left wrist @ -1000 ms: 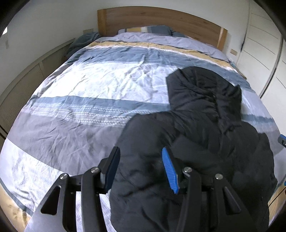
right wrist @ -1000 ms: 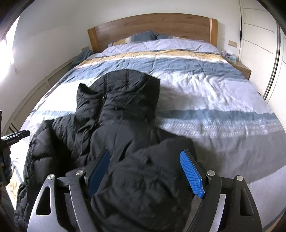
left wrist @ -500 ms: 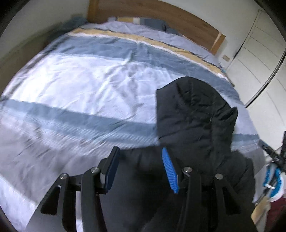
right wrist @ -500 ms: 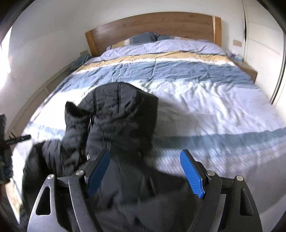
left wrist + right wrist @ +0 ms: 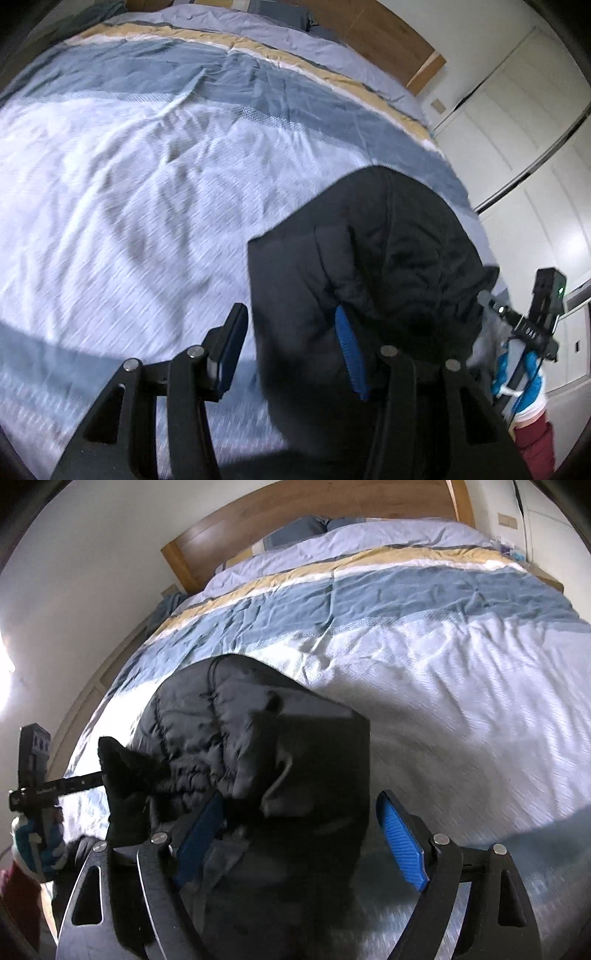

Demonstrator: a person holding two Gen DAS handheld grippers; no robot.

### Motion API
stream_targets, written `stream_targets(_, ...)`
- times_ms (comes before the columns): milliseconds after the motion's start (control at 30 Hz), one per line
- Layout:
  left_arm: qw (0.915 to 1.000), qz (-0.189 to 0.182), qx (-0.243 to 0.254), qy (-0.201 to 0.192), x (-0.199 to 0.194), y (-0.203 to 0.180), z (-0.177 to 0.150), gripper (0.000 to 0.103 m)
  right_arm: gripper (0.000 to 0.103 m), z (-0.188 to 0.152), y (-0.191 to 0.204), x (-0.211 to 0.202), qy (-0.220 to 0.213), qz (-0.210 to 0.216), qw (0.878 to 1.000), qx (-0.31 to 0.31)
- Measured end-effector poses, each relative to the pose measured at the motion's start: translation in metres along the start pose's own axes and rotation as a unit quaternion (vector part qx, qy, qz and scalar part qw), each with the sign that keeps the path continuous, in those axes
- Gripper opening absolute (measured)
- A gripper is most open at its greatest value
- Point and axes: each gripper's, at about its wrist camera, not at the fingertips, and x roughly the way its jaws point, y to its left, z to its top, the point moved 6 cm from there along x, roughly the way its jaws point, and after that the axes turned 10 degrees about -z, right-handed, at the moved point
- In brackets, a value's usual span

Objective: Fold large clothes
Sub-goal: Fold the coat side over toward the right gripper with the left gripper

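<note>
Now both grippers (image 5: 291,350) (image 5: 303,834) agape, over jkt (image 5: 258,738)

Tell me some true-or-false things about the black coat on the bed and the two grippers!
1. The black coat lies on a striped bed cover. True.
2. The coat is bright red. False: it is black all over.
3. The left gripper is open. True: its jaws stand apart, with the coat's edge between them.
4. The right gripper is squeezed shut on the pillow. False: it is open, and dark coat fabric sits between its jaws.
5. The bed has a wooden headboard. True.
6. The coat covers the whole bed. False: most of the bed cover shows around it.
</note>
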Motion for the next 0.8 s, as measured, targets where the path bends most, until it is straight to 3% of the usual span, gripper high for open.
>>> stream_targets(233,0.9992,-0.024,-0.032,0.003,0.042,0.011,0.015,0.048,0.085,0.018,-0.005,0.037,0.004,0.013,1.000,0.014)
stream_targets(367,0.9951,-0.050,-0.084,-0.010,0.058,0.024,0.019,0.053,0.082,0.024,-0.005,0.047,-0.001,0.027,0.999,0.021)
stream_targets(467,0.9885,-0.076,-0.130,-0.017,0.064,0.034,0.017,0.054,0.065,0.027,-0.003,0.052,-0.004,0.029,0.999,0.019)
stream_targets(533,0.9888,-0.076,-0.127,-0.017,0.065,0.031,0.015,0.054,0.041,0.027,0.003,0.052,-0.007,0.028,1.000,0.006)
stream_targets(567,0.9901,-0.074,-0.118,-0.019,0.064,0.029,0.015,0.052,0.038,0.028,0.008,0.051,-0.011,0.025,1.000,-0.004)
stream_targets(633,0.9926,-0.073,-0.093,-0.029,0.057,0.017,0.016,0.035,0.025,0.028,0.016,0.045,-0.015,0.029,0.999,-0.017)
stream_targets(700,0.9953,-0.063,-0.066,-0.031,0.052,0.005,0.015,0.017,0.022,0.028,0.024,0.036,-0.019,0.028,0.999,-0.034)
stream_targets(800,0.9970,-0.060,-0.030,-0.039,0.035,-0.019,0.010,0.012,0.020,0.027,0.036,0.015,-0.024,0.027,0.998,-0.058)
